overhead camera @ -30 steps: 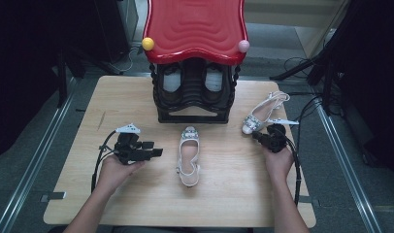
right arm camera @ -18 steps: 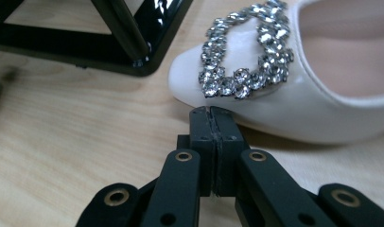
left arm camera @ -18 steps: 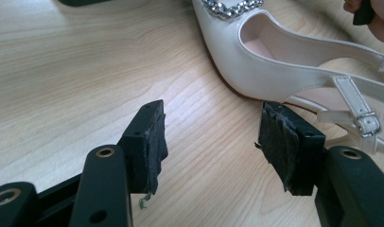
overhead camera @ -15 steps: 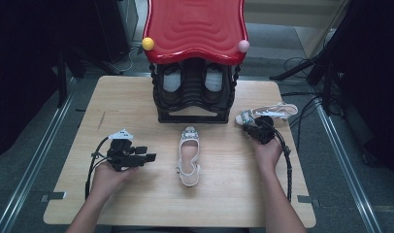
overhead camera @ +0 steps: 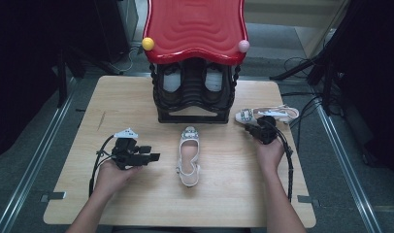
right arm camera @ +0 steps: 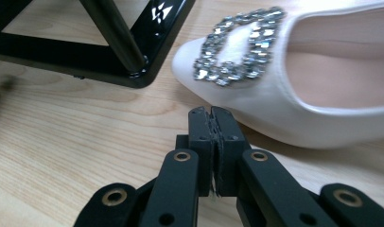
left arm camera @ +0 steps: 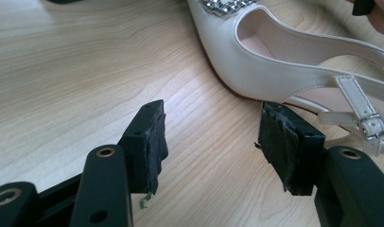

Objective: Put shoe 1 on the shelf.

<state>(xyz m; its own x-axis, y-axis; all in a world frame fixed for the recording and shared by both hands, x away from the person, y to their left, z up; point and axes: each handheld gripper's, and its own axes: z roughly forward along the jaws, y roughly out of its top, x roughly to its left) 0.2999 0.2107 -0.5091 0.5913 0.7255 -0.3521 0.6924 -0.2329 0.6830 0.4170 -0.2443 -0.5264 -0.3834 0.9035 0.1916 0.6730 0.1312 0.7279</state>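
A white slingback shoe (overhead camera: 189,155) with a jewelled buckle lies mid-table, toe toward the rack. My left gripper (overhead camera: 150,153) rests to its left, jaws open and pointing at it. In the left gripper view the open gripper (left arm camera: 209,127) holds nothing, and the shoe's (left arm camera: 275,61) side and strap lie just beyond the fingertips. A matching shoe (overhead camera: 268,114) lies sideways at the rack's right. My right gripper (overhead camera: 253,127) sits just in front of it. In the right gripper view the gripper (right arm camera: 213,113) is shut on nothing, its tips close to the shoe's (right arm camera: 299,94) toe.
A black shoe rack (overhead camera: 195,97) with a wavy red top (overhead camera: 195,29) stands at the table's back middle, with pale shoes inside. Its base bar (right arm camera: 86,52) lies left of my right gripper. Cables trail from both grippers across the wooden table (overhead camera: 137,204).
The right-hand shoe has turned from a slant to lying sideways beside the rack. My right gripper has shifted left and toward the rack. My left gripper has barely moved.
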